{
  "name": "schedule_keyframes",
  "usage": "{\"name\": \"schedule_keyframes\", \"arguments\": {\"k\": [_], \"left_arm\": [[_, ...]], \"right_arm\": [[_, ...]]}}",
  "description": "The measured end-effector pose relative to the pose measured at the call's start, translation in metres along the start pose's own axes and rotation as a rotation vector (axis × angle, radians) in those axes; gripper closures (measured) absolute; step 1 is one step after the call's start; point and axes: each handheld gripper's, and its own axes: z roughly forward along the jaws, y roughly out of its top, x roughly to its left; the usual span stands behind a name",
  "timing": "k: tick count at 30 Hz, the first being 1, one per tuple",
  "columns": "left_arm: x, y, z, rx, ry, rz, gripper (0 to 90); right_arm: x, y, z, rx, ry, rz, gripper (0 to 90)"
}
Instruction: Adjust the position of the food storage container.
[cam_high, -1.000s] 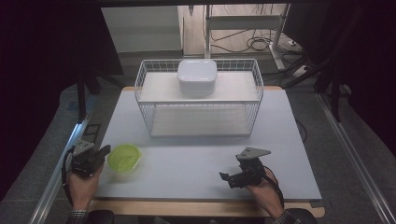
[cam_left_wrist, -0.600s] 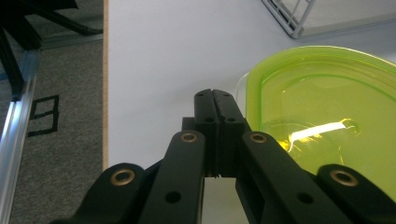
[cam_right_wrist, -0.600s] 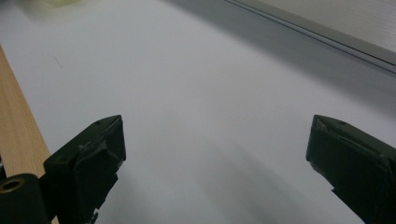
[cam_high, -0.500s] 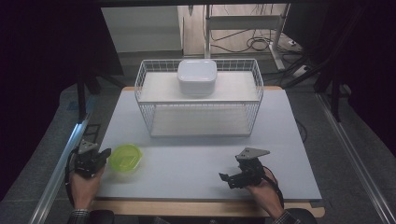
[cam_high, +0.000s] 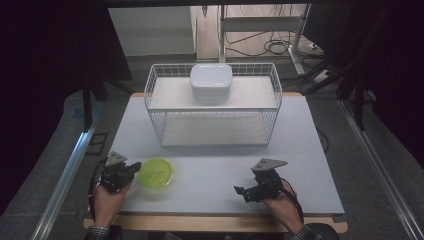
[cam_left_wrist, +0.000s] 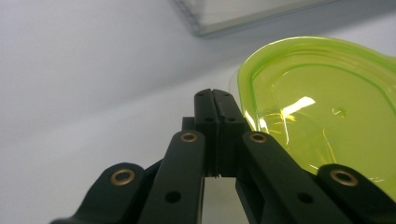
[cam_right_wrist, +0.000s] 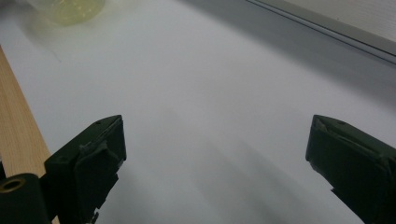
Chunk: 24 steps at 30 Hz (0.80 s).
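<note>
Left gripper (cam_high: 131, 169) shifted nearer green lid (cam_high: 156, 173), pressed together; right gripper (cam_high: 245, 191) spread over grey tabletop (cam_high: 210, 172).

high view: above near edge, looks fwd+down, far, whole table (cam_high: 210, 170) | left gripper view: low, very close, along jaws at green lid (cam_left_wrist: 322, 107) | right gripper view: low, close, across table | shared: lid (cam_high: 156, 172) (cam_right_wrist: 70, 9) in all three
</note>
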Motion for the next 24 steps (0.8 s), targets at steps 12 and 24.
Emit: {"name": "schedule_keyframes", "arguments": {"k": [12,24], "left_arm": [[0.013,-0.007,0.008,0.057,-0.059,0.017,89.4],[-0.004,-0.008,0.022,0.132,-0.154,0.069,89.7]], "right_arm": [[0.0,-0.001,0.001,0.006,-0.001,-0.002,5.3],[0.0,-0.001,0.002,0.012,-0.001,-0.005,5.7]]}}
